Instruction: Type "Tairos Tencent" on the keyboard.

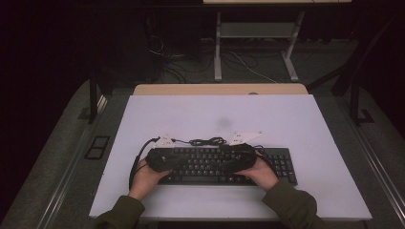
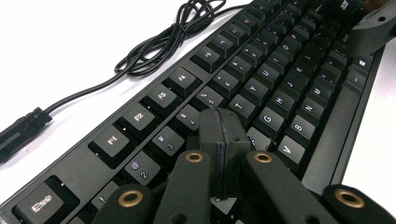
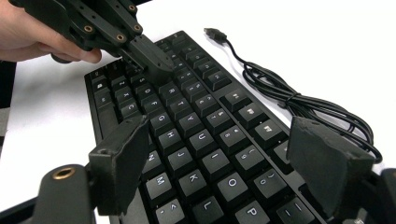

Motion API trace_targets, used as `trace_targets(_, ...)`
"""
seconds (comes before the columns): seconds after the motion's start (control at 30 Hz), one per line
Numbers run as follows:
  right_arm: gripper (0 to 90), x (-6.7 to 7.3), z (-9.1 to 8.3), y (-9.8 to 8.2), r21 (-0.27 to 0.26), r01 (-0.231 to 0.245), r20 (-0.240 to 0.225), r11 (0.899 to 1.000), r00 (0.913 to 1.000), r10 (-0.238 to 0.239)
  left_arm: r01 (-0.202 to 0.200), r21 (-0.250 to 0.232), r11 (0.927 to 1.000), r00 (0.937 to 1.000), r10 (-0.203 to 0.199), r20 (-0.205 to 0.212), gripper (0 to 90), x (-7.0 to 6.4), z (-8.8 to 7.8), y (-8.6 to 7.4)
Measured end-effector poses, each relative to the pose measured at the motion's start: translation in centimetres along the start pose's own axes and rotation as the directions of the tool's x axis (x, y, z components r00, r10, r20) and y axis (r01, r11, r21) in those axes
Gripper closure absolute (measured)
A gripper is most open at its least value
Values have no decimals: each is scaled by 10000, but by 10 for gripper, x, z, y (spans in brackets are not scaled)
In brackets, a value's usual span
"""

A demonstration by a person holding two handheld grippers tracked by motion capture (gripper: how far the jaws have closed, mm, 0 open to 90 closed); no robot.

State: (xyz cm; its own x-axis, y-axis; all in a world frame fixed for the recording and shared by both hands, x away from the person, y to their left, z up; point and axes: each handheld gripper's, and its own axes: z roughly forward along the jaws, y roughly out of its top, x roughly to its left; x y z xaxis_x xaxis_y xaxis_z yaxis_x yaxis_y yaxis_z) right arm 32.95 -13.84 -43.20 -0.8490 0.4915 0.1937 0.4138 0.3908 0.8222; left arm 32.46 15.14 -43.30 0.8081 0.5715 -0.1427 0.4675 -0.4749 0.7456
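My L gripper (image 2: 219, 140), fingers clenched empty, pokes keyboard (image 3: 187, 140) keys w/ one narrow tip; R gripper (image 3: 224, 163) hovers above keyboard, fingers released.

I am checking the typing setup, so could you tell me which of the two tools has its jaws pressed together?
The left tool: its jaws meet flat over the keyboard near the number row, while the right tool stands wide open.

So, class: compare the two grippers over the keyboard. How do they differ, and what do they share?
The left gripper is shut, its tip down among the keys; the right gripper stands open, nothing between its jaws. Both are black, hand-held, and sit over the black keyboard.
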Motion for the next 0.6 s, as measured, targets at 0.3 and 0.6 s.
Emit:
trace_targets(0.3, 228, 3, -1, 1, 311, 43, -118, 9995, 9999, -39, 35, -104, 9999, 10000, -34, 43, 807, -3, -3, -1)
trace_targets(0.6, 494, 6, -1, 1, 435, -37, -442, 9990, 9990, 56, 281, -367, 9989, 9996, -284, -92, 603, -4, -8, -4)
